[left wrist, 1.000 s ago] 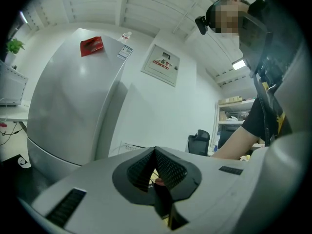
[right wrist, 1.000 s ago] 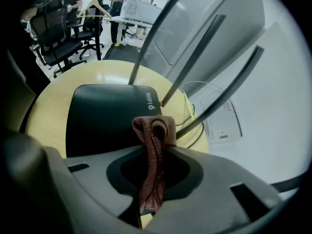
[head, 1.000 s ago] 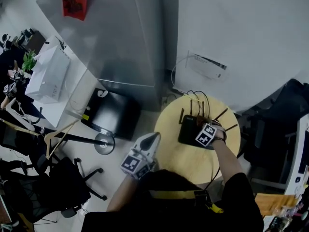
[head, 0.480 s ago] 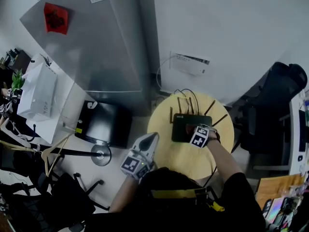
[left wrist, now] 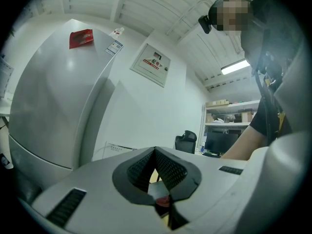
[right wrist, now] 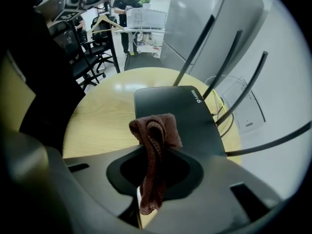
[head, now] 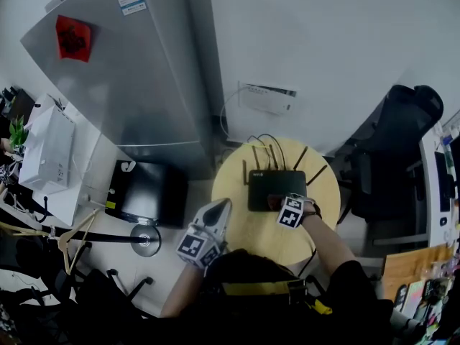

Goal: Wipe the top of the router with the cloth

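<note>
We look steeply down from the head on the round pale wooden table [head: 255,228], our left gripper view tilts up towards the tall grey metal refrigerator [left wrist: 48,106], our right gripper view sits close over the flat black plastic router [right wrist: 170,101], both also in the head view.

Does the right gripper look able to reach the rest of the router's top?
Probably yes: the right gripper holds the cloth over the router, whose top lies bare ahead; only the antennas at its far edge crowd it.
</note>
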{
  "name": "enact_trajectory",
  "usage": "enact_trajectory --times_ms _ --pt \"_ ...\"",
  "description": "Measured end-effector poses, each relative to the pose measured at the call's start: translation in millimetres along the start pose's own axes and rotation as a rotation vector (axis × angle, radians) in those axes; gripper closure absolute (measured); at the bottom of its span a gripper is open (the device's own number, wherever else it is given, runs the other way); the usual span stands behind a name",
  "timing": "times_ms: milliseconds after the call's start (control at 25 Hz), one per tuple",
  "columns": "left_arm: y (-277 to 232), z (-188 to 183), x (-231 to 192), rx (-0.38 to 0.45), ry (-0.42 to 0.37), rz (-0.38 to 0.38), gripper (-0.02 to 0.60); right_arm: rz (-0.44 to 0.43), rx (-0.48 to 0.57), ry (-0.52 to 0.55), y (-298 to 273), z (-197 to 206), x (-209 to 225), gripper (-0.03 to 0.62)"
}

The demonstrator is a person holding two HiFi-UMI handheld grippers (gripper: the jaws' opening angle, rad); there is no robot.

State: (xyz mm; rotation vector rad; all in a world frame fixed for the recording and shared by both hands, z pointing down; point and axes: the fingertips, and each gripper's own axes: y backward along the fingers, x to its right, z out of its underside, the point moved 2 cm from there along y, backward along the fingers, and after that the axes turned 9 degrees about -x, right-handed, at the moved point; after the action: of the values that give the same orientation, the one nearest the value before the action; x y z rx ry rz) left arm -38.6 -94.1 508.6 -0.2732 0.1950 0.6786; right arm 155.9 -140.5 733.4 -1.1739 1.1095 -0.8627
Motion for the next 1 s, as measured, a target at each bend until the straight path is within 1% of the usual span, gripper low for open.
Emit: enact_trajectory --times_ms 120,280,400,600,680,800,840,880,920,1000 --pt "-3 -2 2 0.013 -0.002 0.006 0.588 -0.012 0.012 -0.004 2 3 -7 0.531" --pt "-9 -3 1 0.013 -0.011 0.015 0.588 -0.039 0.032 -0.041 2 5 -11 0.531" --pt "-17 -4 2 0.018 -0.024 0.04 0.588 -0.051 0.043 -0.056 2 8 -16 0.531" --pt "-36 -9 10 0.002 -0.015 0.09 0.588 -0.068 0.068 -0.096 3 10 -21 0.531" --pt "-44 -14 16 -0.003 -0.011 0.111 0.588 -0.079 0.072 -0.094 4 11 -23 0.531" --pt "-55 -13 24 -0.017 -0.012 0.143 0.588 -0.157 0.055 -0.053 5 15 -25 0.531" --pt "-57 -12 26 -0.02 -0.014 0.151 0.588 -0.169 0.057 -0.033 9 17 -21 0.531" --pt "-59 -11 27 -0.022 -0.016 0.156 0.588 -0.15 0.072 -0.02 15 16 -12 0.531" --pt "-60 -10 28 -0.023 -0.018 0.155 0.588 -0.106 0.095 -0.017 22 15 0 0.531" --pt "-61 -5 25 -0.031 -0.015 0.143 0.588 0.023 0.137 -0.024 32 11 29 0.531"
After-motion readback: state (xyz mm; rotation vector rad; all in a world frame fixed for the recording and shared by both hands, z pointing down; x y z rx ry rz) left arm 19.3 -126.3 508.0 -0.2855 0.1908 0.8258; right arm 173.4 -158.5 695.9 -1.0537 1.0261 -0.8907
